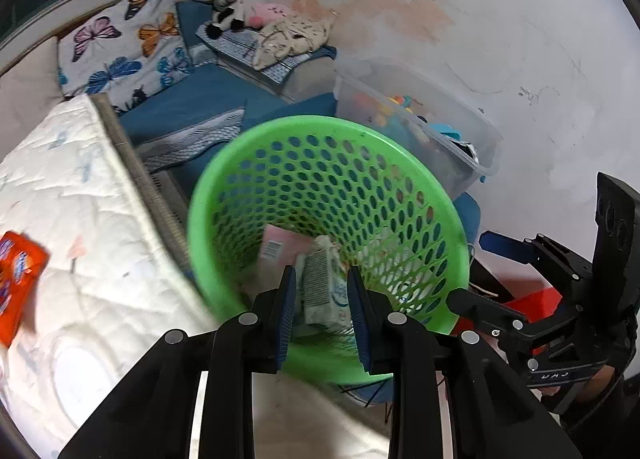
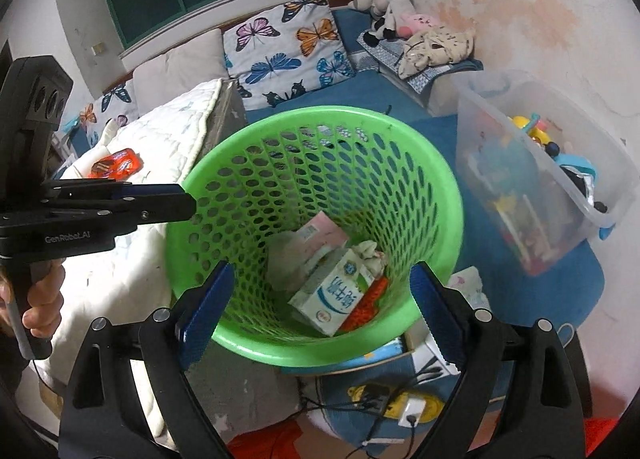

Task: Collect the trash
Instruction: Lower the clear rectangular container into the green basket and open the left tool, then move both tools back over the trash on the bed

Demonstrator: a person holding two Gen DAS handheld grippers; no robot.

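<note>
- a white quilted mattress (image 2: 160,131) is seen on the left, with butterfly-print cushions (image 2: 288,47) behind it and an orange packet (image 2: 118,164) lying on top.
- a clear plastic bin (image 2: 560,147) of toys is placed on the right, near the wall.
- a green perforated basket (image 2: 316,131) is set between mattress and bin (its rim tilted toward both cameras).
- inside the basket, a white and blue milk carton (image 2: 336,295) is found lying on its side, with a pink packet (image 2: 326,233) behind it and crumpled paper (image 2: 370,255) beside it.
- the left gripper (image 1: 322,291) is held over the basket's near rim, its jaws drawn close together with nothing gripped; the carton is seen beyond them.
- the right gripper (image 2: 320,303) is held wide apart over the near rim, nothing pressed between its blue pads (image 2: 208,299).
</note>
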